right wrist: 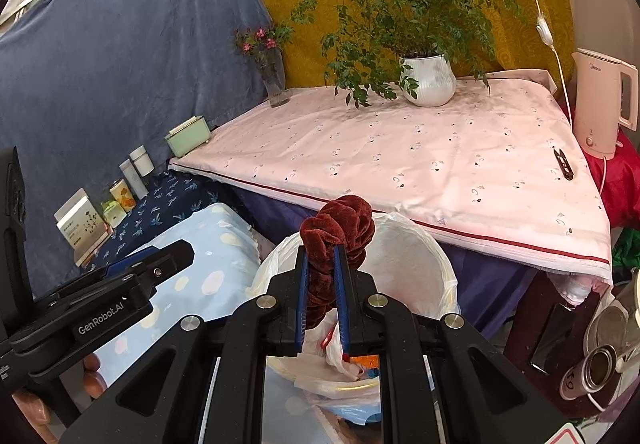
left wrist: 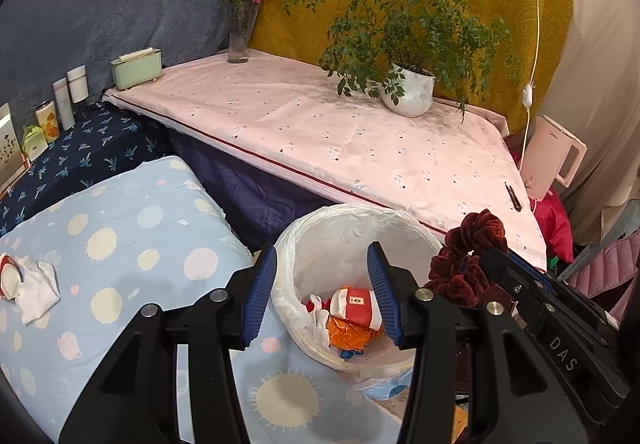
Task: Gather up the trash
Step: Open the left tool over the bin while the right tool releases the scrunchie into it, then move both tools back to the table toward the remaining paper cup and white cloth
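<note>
A white-lined trash bin (left wrist: pixel 400 228) (right wrist: pixel 408 264) stands between the light-blue bed and the pink table, with a red-and-white packet (left wrist: pixel 356 304) and orange wrapper (left wrist: pixel 352 336) inside. My left gripper (left wrist: pixel 322 292) is open and empty over the bin's near rim. My right gripper (right wrist: pixel 322 284), also in the left wrist view (left wrist: pixel 496 264), is shut on a dark-red velvet scrunchie (right wrist: pixel 340 228) (left wrist: pixel 468 256), held above the bin. A crumpled white tissue (left wrist: pixel 38 288) and a red-and-white wrapper (left wrist: pixel 10 276) lie on the bed at left.
The pink-clothed table (left wrist: pixel 320 131) (right wrist: pixel 400 159) holds a potted plant (left wrist: pixel 408 91), a flower vase (left wrist: pixel 240 31), a black clip (right wrist: pixel 563 163) and a green box (left wrist: pixel 136 67). A white kettle (right wrist: pixel 604 103) stands at right. Bottles and boxes (left wrist: pixel 60 103) line the dark-blue shelf.
</note>
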The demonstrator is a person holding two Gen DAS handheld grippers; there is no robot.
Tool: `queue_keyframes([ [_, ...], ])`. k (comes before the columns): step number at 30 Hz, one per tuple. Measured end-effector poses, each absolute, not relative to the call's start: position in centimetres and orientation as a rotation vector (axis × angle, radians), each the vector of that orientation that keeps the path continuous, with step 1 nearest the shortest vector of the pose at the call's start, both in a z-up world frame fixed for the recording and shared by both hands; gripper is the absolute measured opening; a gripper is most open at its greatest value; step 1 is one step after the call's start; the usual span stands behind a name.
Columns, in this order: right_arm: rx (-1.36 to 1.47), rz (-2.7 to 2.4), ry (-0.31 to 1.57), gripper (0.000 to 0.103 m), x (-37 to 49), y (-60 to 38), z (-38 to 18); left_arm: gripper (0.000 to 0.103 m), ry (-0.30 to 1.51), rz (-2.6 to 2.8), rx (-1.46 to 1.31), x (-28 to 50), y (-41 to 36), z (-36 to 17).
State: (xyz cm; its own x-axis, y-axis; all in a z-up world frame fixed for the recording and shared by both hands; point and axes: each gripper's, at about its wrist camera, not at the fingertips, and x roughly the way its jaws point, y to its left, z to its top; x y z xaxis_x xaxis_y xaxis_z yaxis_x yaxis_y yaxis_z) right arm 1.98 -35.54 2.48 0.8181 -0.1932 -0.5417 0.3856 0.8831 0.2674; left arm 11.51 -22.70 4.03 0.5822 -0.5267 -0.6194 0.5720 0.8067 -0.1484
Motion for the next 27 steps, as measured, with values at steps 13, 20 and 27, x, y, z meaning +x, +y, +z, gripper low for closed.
queue_keyframes([
  [13,0.376,-0.321,0.534,0.021,4.0,-35.1,2.4,0.061,0.705,-0.595,0.065,12.3,-20.8,3.4],
  [20,0.343,-0.3,0.549,0.027,4.4,-33.3,2.5,0.062,0.707,-0.57,0.044,12.9,-19.3,3.4],
  [27,0.321,-0.274,0.549,0.036,4.8,-31.1,3.0,0.064,0.714,-0.539,0.019,13.3,-17.0,3.2],
])
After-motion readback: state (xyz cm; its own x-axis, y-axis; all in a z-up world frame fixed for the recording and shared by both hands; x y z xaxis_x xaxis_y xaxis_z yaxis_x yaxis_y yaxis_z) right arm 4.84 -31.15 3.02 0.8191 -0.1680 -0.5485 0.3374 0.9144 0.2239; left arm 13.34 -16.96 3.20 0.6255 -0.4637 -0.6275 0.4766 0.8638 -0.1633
